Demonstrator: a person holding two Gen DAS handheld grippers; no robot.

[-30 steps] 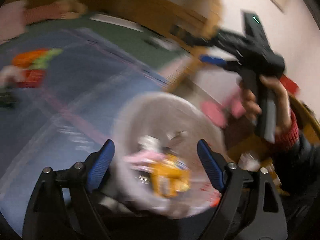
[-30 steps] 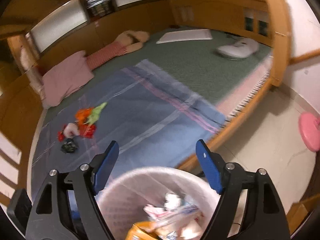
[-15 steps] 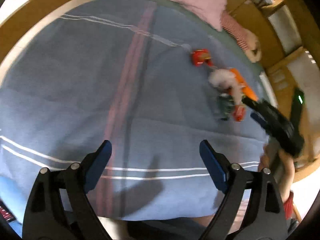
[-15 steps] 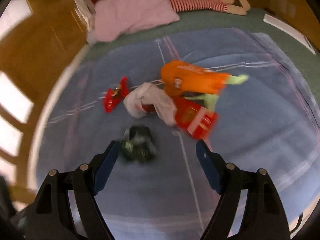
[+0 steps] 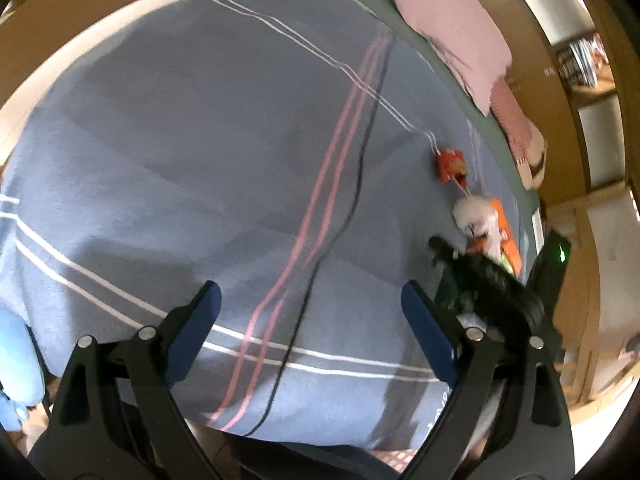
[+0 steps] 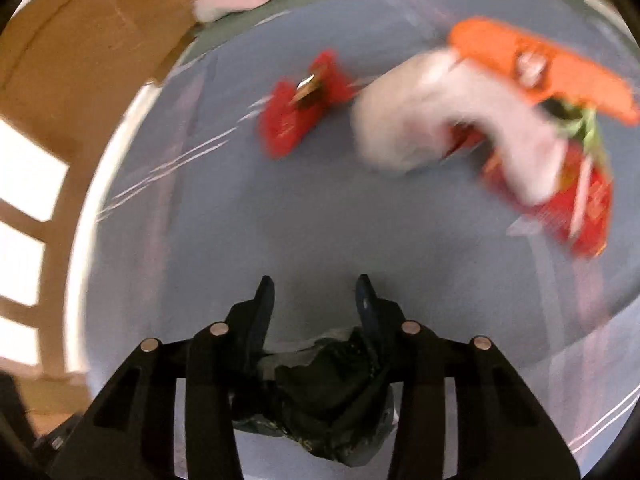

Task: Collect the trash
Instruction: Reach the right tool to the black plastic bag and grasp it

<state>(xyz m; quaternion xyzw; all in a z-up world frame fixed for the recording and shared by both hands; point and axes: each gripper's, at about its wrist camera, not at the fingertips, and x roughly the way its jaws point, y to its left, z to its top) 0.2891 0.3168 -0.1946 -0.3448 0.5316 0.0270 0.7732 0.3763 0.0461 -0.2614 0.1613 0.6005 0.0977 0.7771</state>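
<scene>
Trash lies in a small group on the blue blanket (image 6: 320, 220) of the bed. In the right wrist view, a dark crumpled wrapper (image 6: 320, 408) sits at the bottom centre, between the fingers of the right gripper (image 6: 316, 292). Its jaws are closing around this wrapper, but I cannot tell if the pads already press on it, because it sits deep near the base of the fingers. Further away, in the upper part of the frame, are a red wrapper (image 6: 300, 116), a white crumpled tissue (image 6: 432, 120), an orange packet (image 6: 540, 68) and a second red packet (image 6: 576, 208) at the right.

In the left wrist view, the left gripper (image 5: 310, 312) has its jaws wide apart and opening, with only blanket between them. The right gripper appears there as a dark shape at the right edge.

I think 2 things could go wrong. The wrapper is light and crushed, so the fingers may catch only a loose fold and it could slip out when lifted. Also, the fingers could pinch the soft blanket together with the wrapper and pull the cloth up.
</scene>
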